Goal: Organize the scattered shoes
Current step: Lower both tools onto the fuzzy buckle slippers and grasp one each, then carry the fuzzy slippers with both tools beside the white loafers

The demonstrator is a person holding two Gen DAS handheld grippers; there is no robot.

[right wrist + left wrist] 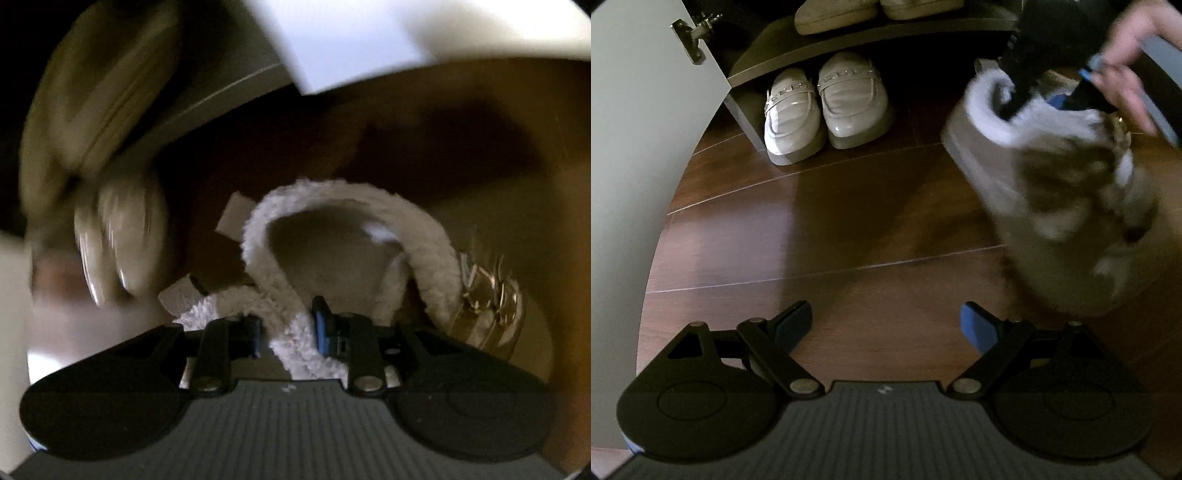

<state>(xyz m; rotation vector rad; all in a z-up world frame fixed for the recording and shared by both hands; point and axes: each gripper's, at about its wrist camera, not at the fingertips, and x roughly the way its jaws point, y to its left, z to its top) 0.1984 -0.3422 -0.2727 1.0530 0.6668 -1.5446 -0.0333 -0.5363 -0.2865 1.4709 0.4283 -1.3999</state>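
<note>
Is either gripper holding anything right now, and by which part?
The right gripper grips the beige fleece-lined slipper by its white fluffy collar. The left gripper holds nothing.

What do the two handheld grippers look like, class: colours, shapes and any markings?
Each, left gripper and right gripper, has black linkage arms with silver rivets, blue fingertip pads, round black discs at the sides and a grey ribbed body bearing a small white mark.

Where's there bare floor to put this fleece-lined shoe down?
Bare wood floor lies in front of the cream loafers, between the white door and the fleece-lined shoe. Beside the loafers, under the shelf, looks dark and free. The upper shelf is taken.
</note>
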